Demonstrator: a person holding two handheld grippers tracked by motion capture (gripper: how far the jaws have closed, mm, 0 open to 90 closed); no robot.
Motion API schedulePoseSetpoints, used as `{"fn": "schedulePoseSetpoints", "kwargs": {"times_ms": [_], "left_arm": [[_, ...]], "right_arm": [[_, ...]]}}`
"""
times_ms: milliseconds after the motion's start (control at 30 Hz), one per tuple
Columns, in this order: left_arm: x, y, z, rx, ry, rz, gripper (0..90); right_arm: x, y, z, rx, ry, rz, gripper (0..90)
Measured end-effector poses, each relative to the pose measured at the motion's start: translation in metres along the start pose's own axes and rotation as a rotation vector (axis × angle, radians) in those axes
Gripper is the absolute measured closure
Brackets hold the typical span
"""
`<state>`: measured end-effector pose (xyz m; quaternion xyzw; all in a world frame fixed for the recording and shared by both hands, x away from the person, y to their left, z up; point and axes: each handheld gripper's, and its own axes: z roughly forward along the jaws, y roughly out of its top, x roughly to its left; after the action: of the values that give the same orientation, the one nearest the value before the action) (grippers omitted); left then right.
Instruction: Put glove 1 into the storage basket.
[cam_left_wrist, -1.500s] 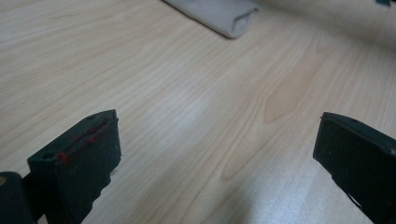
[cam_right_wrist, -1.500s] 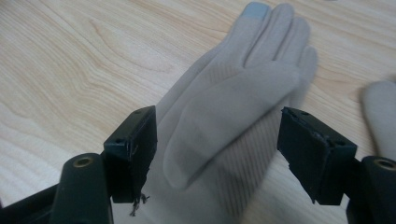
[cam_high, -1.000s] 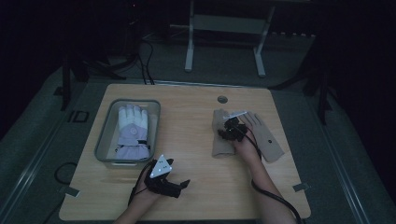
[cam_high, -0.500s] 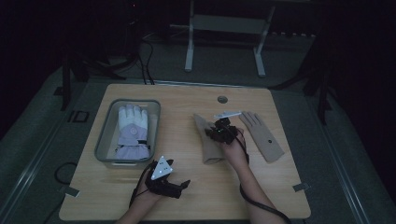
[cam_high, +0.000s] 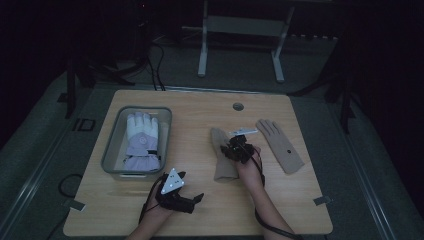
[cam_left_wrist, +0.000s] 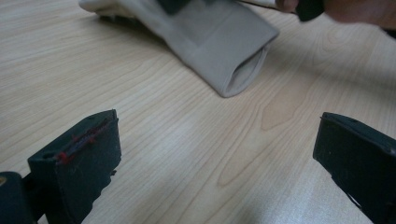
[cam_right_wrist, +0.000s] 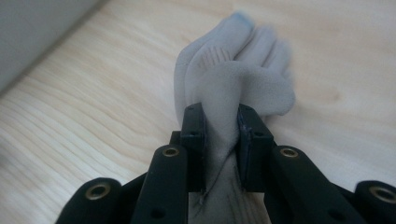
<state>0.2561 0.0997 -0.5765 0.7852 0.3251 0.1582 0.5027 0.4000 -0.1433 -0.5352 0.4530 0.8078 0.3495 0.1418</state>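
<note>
Pinching a beige glove (cam_right_wrist: 233, 88) mid-table, right tongs (cam_right_wrist: 220, 135); left tongs (cam_left_wrist: 219, 163) gape over bare wood.

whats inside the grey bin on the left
The grey bin holds a white and lavender glove, lying flat with its fingers pointing toward the far edge of the table. Whatever might lie beneath the glove is covered, so that cannot be told.

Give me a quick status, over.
Right gripper shut on beige glove. Left gripper open, idle. Second beige glove on table; purple glove in bin. Path clear.
</note>
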Motion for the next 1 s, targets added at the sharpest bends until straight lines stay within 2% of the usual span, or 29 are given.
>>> {"fn": "schedulePoseSetpoints", "kwargs": {"times_ms": [100, 200, 300, 400, 600, 633, 767, 800, 867, 1000], "left_arm": [[0.0, 0.0, -0.001, 0.0, 0.001, 0.006, 1.2], [-0.001, -0.001, -0.001, -0.003, 0.006, 0.008, 1.2], [-0.002, -0.001, -0.001, 0.001, 0.002, 0.009, 1.2], [-0.002, -0.001, -0.001, 0.004, 0.005, 0.016, 1.2], [-0.002, -0.001, -0.001, -0.002, 0.005, 0.011, 1.2], [-0.002, -0.001, -0.002, -0.002, 0.004, 0.01, 1.2], [-0.002, -0.001, -0.002, -0.003, 0.002, 0.01, 1.2], [-0.002, -0.001, -0.002, -0.003, 0.002, 0.01, 1.2], [-0.002, -0.001, -0.002, -0.007, 0.003, 0.013, 1.2], [-0.002, -0.001, -0.002, -0.006, -0.002, 0.007, 1.2]], "right_arm": [[-0.001, -0.008, 0.007, 0.022, -0.004, 0.007, 72.8], [0.001, -0.015, 0.012, 0.02, -0.002, -0.033, 67.1], [0.005, -0.02, 0.013, -0.006, 0.007, -0.091, 59.8], [0.007, -0.022, 0.015, -0.019, 0.023, -0.103, 49.4], [0.013, -0.021, 0.02, -0.034, -0.005, -0.134, 45.3], [0.016, -0.02, 0.023, -0.037, -0.027, -0.139, 44.3], [0.02, -0.017, 0.027, -0.047, -0.09, -0.095, 42.4], [0.02, -0.017, 0.027, -0.047, -0.09, -0.095, 42.4], [0.02, -0.015, 0.031, -0.059, -0.131, -0.069, 41.8], [0.016, -0.012, 0.031, -0.049, -0.119, -0.071, 41.7]]}}
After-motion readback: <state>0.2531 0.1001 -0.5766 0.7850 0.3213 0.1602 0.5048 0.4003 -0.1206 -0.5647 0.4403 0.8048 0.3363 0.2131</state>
